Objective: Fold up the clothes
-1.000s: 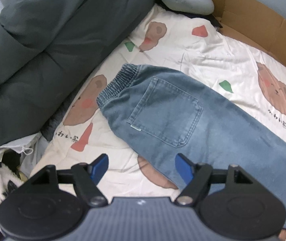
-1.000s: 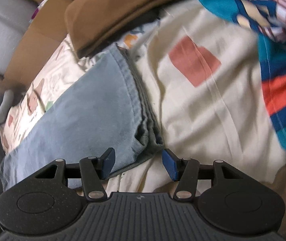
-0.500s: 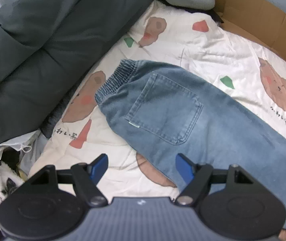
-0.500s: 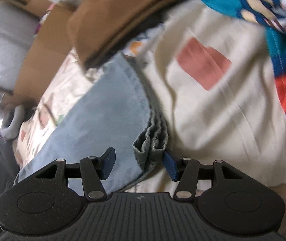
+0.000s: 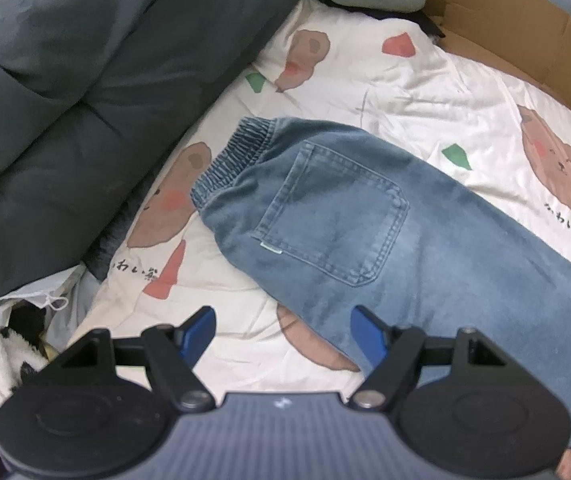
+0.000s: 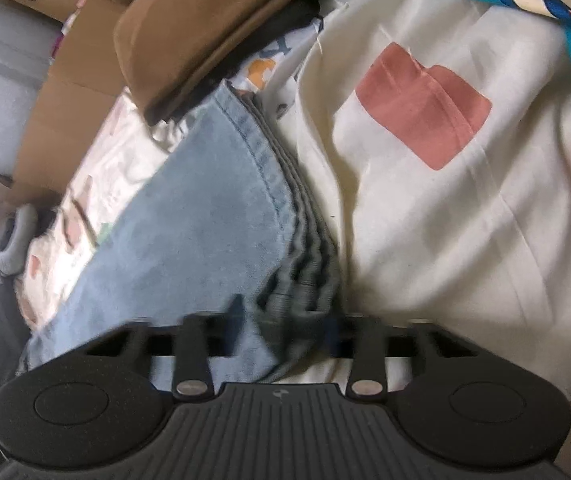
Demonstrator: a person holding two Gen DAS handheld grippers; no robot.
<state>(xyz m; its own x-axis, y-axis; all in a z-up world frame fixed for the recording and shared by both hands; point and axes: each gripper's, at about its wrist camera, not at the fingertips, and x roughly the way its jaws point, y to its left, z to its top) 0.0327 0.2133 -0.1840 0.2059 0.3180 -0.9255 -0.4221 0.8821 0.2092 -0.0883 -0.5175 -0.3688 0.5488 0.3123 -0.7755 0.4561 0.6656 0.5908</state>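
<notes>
Jeans look soft but rather heavy, so the bunched hem, where the right gripper is closing, holds well; left gripper stays apart.

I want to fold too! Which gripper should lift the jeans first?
Probably right: the right gripper is closing around the jeans' bunched hem, while the left gripper hangs open above them.
</notes>
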